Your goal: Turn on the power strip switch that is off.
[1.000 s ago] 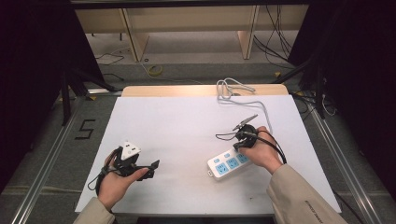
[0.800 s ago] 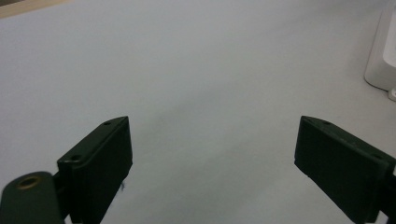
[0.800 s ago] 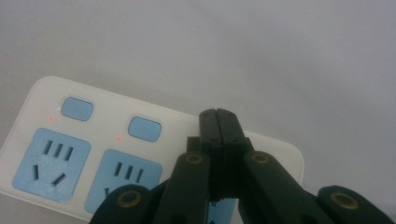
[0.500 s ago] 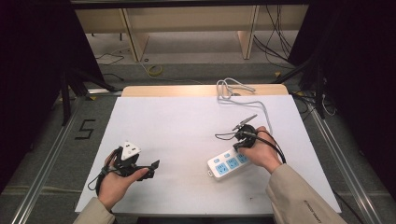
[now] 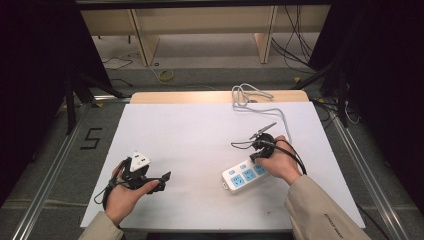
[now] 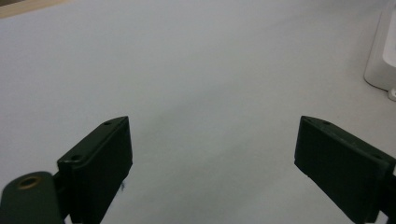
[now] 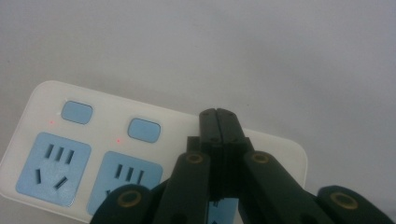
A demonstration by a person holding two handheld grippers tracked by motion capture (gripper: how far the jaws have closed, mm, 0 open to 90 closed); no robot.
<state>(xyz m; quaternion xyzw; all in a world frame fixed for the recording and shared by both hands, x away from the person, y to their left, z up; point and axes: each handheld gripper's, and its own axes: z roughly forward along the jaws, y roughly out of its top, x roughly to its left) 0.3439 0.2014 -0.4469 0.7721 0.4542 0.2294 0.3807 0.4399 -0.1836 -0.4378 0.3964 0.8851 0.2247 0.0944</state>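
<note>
A white power strip [image 5: 243,175] with blue sockets and blue buttons lies on the white table [image 5: 200,130], right of centre. Small red lights glow beside two of its buttons [image 7: 144,129]. My right gripper [image 5: 256,159] points down at the strip's right end, jaws shut, with the tips [image 7: 218,114] over the strip [image 7: 51,140] beside the second button. Whether they touch it I cannot tell. My left gripper [image 5: 161,182] rests at the table's front left, open, with nothing between its jaws [image 6: 212,158]. The strip's edge [image 6: 379,56] shows far off.
The strip's white cord [image 5: 272,111] runs back to a coil [image 5: 247,94] at the table's far edge. A white block [image 5: 140,159] sits by the top of my left hand. Dark frames and floor cables surround the table.
</note>
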